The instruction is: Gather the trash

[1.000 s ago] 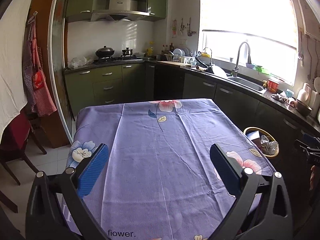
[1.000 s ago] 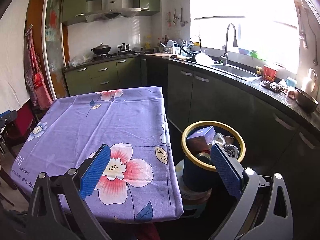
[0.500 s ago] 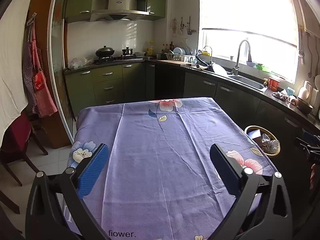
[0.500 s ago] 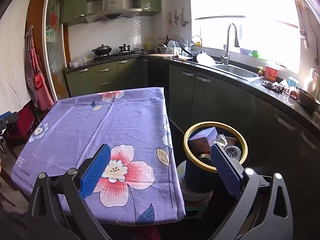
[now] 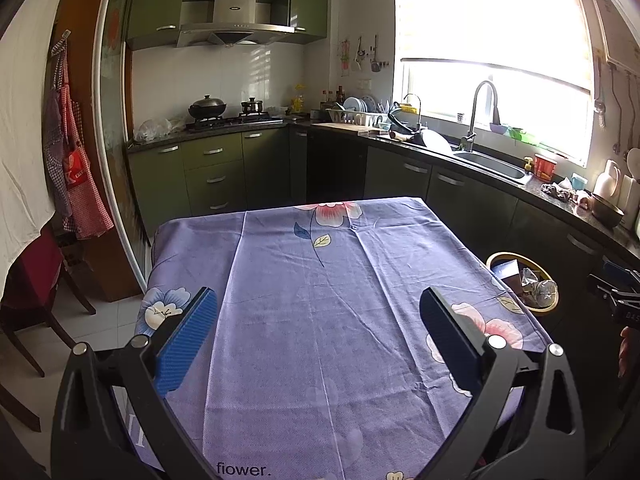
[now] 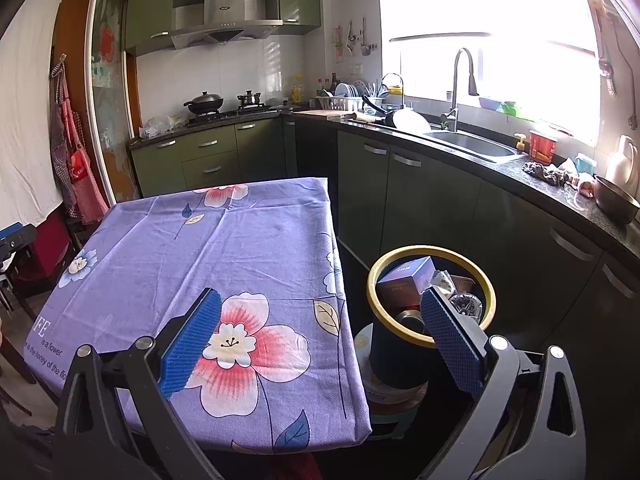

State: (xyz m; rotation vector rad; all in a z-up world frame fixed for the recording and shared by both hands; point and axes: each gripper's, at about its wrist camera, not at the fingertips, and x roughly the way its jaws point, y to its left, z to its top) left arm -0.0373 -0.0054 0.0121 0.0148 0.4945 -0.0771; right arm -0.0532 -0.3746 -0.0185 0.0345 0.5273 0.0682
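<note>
While both grippers hang with fingers spread wide and empty, the left gripper (image 5: 318,334) faces along the purple-clothed bench (image 5: 320,300), and the right gripper (image 6: 320,336) hovers over its near right corner. Beside that corner the yellow-rimmed bin (image 6: 430,336) stands upright, mouth up, holding a dark box (image 6: 404,284) tilted against crumpled trash (image 6: 460,298).
</note>
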